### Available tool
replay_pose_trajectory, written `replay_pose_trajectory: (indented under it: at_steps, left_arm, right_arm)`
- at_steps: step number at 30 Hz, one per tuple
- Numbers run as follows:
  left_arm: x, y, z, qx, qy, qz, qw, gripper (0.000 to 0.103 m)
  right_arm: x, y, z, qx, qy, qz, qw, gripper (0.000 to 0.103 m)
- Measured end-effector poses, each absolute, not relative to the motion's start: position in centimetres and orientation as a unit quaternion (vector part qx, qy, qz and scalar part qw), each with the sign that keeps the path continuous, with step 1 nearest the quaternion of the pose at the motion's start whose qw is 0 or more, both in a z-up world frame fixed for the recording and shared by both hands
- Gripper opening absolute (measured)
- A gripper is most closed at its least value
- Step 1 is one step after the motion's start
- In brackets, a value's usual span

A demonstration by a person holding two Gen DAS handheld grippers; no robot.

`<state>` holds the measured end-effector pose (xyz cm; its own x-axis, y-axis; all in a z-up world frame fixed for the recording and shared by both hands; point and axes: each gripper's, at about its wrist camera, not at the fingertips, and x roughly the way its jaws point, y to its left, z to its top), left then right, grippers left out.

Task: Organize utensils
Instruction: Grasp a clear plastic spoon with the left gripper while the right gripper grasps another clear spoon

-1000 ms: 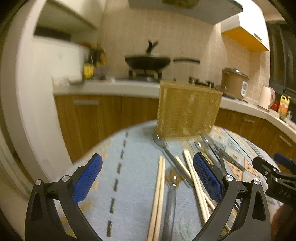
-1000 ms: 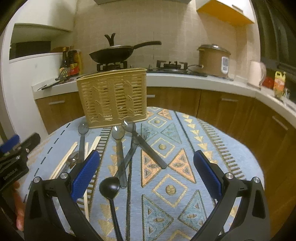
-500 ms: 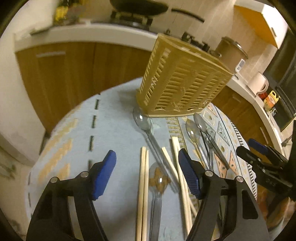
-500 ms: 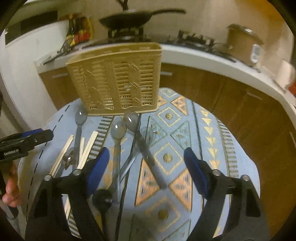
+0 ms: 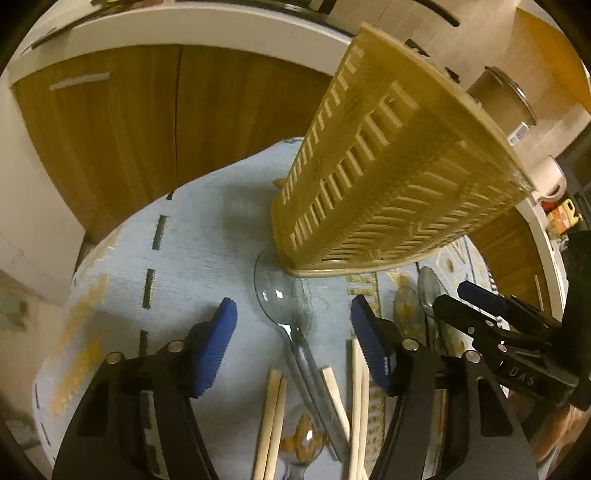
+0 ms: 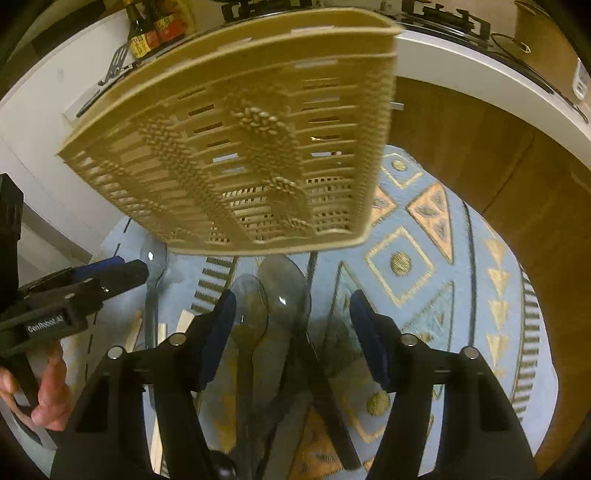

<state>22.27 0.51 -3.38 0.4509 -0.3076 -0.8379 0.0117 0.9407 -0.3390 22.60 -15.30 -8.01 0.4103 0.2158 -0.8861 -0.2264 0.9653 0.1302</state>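
A tan slotted utensil basket [image 5: 388, 177] stands on the patterned blue table mat [image 5: 207, 251]; it also fills the right wrist view [image 6: 240, 147]. My left gripper [image 5: 293, 339] is open, its jaws either side of a clear plastic spoon [image 5: 280, 299] lying bowl-first against the basket's foot. Wooden chopsticks [image 5: 271, 417] lie beside the spoon's handle. My right gripper [image 6: 291, 325] is open above two clear spoons [image 6: 284, 295] side by side before the basket. Each gripper shows in the other's view: the right [image 5: 491, 332], the left [image 6: 74, 291].
Wooden cabinets [image 5: 147, 122] and a white counter [image 5: 184, 33] run behind the round table. Sauce bottles [image 6: 151, 29] and a hob are on the counter. A rice cooker [image 5: 506, 96] and kettle [image 5: 550, 177] stand at right. The mat's right part [image 6: 443, 266] holds no utensils.
Both grippers have moved forward and down toward the basket and the spoons. The jaws stay open. No utensil has moved.
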Motion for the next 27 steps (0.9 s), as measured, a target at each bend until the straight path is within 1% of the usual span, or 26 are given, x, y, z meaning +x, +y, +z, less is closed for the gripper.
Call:
replay_pose_trajectory:
  at_steps: [2,3,4,10,12,21,27]
  left_arm:
    - [22.5,0.4,-3.7,-0.144,0.514,-0.088,0.841,0.061]
    - [22.6,0.3,-3.9,-0.145,0.513,-0.087,0.841,0.061]
    - [22.7,0.2,-3.9,-0.148,0.513,-0.087,0.841,0.061]
    - [23.0,0.1,-4.4,-0.148,0.514,-0.088,0.841,0.060]
    - [23.0,0.4,-4.4,-0.148,0.515,-0.089,0.839,0.057]
    - [23.8,1.4,-4.7,-0.174,0.521,-0.096,0.830,0.057]
    - [23.6,-0.2,-4.6,-0.134,0.516,-0.071,0.843,0.059]
  right_arm:
    - [23.0,-15.0,-8.5,-0.004,0.533,0.133,0.836,0.053]
    - [23.1,-14.9,-8.7,-0.004,0.534,0.133,0.835,0.049]
    - [23.3,-14.7,-8.9,-0.006,0.535,0.131,0.834,0.042]
    - [23.3,-15.4,-9.8,-0.003,0.543,0.115,0.832,0.021]
    - [22.8,-16.2,-9.5,0.001,0.541,0.108,0.834,0.020]
    - [22.4,-18.7,-9.8,0.031,0.550,0.109,0.828,0.020]
    - [22.1,-21.5,-8.4,0.057,0.544,0.119,0.828,0.020]
